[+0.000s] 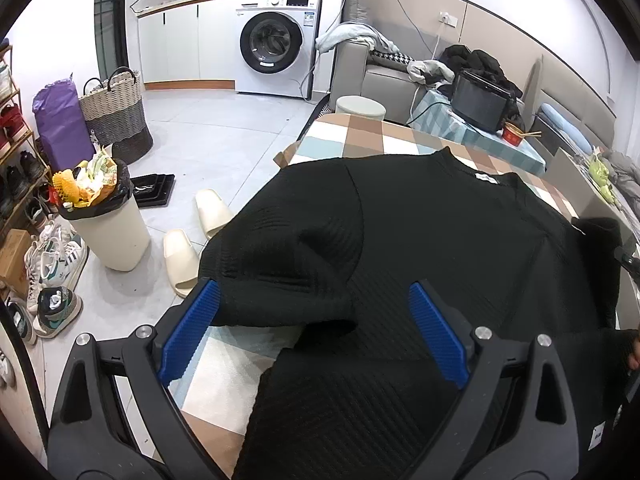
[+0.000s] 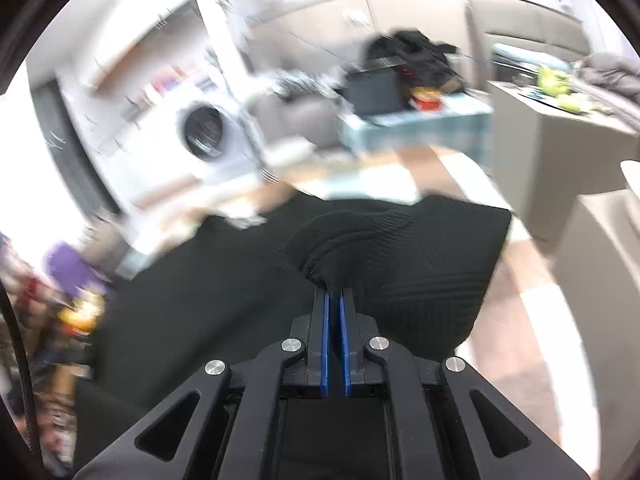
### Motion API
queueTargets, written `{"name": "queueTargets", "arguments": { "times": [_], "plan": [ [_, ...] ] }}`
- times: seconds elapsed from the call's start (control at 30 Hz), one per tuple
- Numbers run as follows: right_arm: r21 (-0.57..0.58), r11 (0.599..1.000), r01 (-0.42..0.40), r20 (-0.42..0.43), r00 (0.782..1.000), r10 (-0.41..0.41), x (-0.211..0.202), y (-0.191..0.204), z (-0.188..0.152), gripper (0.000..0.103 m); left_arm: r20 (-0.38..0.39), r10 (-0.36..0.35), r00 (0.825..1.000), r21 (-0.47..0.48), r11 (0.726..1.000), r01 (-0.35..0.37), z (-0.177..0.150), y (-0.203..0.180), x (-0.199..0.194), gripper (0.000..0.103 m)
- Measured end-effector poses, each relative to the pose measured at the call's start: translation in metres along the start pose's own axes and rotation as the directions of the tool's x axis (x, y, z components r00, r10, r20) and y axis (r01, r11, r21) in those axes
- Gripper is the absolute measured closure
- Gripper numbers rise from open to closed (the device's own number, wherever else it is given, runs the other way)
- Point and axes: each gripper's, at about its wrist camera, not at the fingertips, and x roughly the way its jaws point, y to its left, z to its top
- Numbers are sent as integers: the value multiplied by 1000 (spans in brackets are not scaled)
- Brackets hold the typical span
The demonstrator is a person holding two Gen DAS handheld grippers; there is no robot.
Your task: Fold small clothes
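A black ribbed sweater [image 1: 440, 232] lies spread over the checkered table [image 1: 360, 136], neck with a white label at the far side. Its left sleeve is folded in over the body. My left gripper [image 1: 313, 286] hovers open just above the near part of that sleeve, its blue pads [image 1: 192, 328] wide apart and touching no cloth. In the blurred right wrist view, my right gripper [image 2: 334, 291] is shut on a puckered fold of the black sweater [image 2: 400, 248], near its right side on the table [image 2: 520, 280].
Left of the table on the floor stand a full waste bin [image 1: 108, 232], two cream slippers [image 1: 180, 256], a woven basket [image 1: 116, 116] and shoes. A washing machine [image 1: 276, 40] is at the back. A sofa and a black appliance [image 1: 480, 100] lie beyond the table.
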Motion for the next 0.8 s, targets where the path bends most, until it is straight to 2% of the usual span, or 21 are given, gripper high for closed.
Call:
{"name": "queueTargets", "arguments": {
  "times": [0.1, 0.13, 0.17, 0.2, 0.3, 0.37, 0.4, 0.53, 0.67, 0.8],
  "plan": [
    [-75, 986, -150, -89, 986, 143, 4, 21, -6, 98, 2, 4, 1000, 1, 1000, -4, 2, 1, -1, 8],
    [-90, 982, -166, -142, 978, 152, 12, 25, -10, 98, 2, 8, 1000, 2, 1000, -8, 2, 1, -1, 8],
    [-100, 982, -159, -177, 974, 140, 18, 27, -16, 97, 2, 7, 1000, 1, 1000, -7, 2, 1, -2, 8],
    [-115, 984, -139, -199, 973, 114, 25, 27, -22, 91, 0, 6, 1000, 1, 1000, -6, 2, 2, -2, 8],
    [-103, 992, -71, -314, 949, 35, 43, 21, -35, 71, -3, 6, 1000, -3, 1000, -6, 3, 3, -3, 8],
    [-101, 992, -77, -311, 949, 42, 37, 19, -37, 67, -6, 7, 1000, -8, 1000, -7, 3, 5, -5, 8],
    [-98, 991, -88, -289, 956, 57, 29, 18, -36, 61, -6, 2, 1000, -13, 1000, -2, 4, 6, -5, 8],
    [-20, 993, -115, -192, 975, 109, 13, 8, -33, 58, -9, -5, 1000, -63, 998, 5, 6, 16, -7, 8],
    [-66, 998, 10, -284, 958, -28, 29, 5, -41, 59, -40, 8, 999, -147, 989, -14, 3, 35, -2, 8],
    [-60, 998, -16, -262, 965, 0, 18, 7, -43, 59, -110, 37, 993, -226, 972, -61, -1, 58, 21, 8]
  ]
}}
